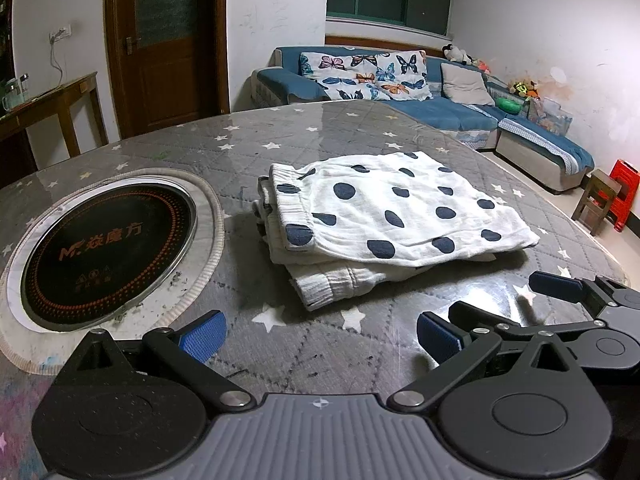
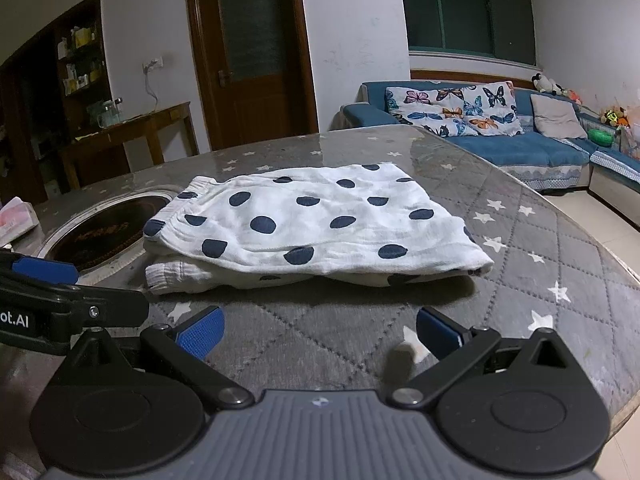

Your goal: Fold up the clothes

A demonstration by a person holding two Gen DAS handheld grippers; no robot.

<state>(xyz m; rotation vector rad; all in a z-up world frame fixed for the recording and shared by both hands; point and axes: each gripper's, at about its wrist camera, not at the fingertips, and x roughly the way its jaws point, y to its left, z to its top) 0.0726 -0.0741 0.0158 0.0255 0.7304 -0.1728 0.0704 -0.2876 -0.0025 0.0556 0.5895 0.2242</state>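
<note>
White navy-dotted cotton garment [image 1: 394, 216] looks fully folded on grey star-quilted counter [image 1: 320, 344]. Left hand-held gripper [image 1: 320, 334] & right hand-held gripper [image 2: 318, 332] both spread, empty. Next: prob. set aside.

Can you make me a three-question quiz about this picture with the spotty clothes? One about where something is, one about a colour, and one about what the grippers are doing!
1. Where is the round black cooktop, seen from the left wrist camera?
A. Left of the folded clothes
B. On top of the clothes
C. On the sofa

2. What colour are the dots on the folded clothes?
A. Red
B. Dark blue
C. Yellow

3. What are the left gripper and right gripper doing?
A. Both pinching the clothes
B. One holding a cup
C. Both open and holding nothing

Answers:
1. A, the cooktop sits in the table to the left of the pile.
2. B, the white cloth has dark blue spots.
3. C, the blue fingers are spread apart over bare table in front of the pile.
</note>
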